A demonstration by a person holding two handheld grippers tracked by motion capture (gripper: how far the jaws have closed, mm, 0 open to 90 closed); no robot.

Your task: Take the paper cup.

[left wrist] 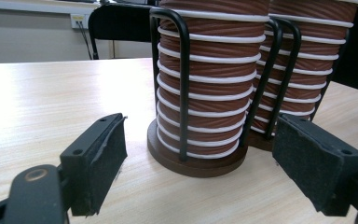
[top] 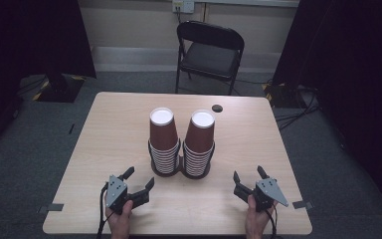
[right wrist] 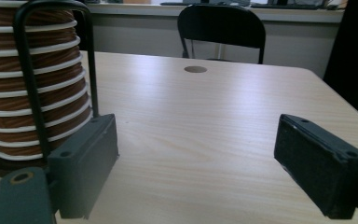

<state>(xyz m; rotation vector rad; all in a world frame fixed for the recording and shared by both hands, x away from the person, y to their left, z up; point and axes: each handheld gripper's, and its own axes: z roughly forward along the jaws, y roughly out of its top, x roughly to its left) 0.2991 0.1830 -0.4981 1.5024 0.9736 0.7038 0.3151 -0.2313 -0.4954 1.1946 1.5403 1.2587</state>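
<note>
Two cup stacks [top: 183, 144] upright in black wire holder [left wrist: 185, 84] at table [top: 109, 129] centre | ahead of, between and apart from left gripper [top: 140, 180] and right gripper [top: 248, 175] | both jaws spread, empty | no readable writing.

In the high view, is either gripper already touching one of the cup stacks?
No: the left gripper and the right gripper both sit open on the table, apart from the cup stacks.
</note>
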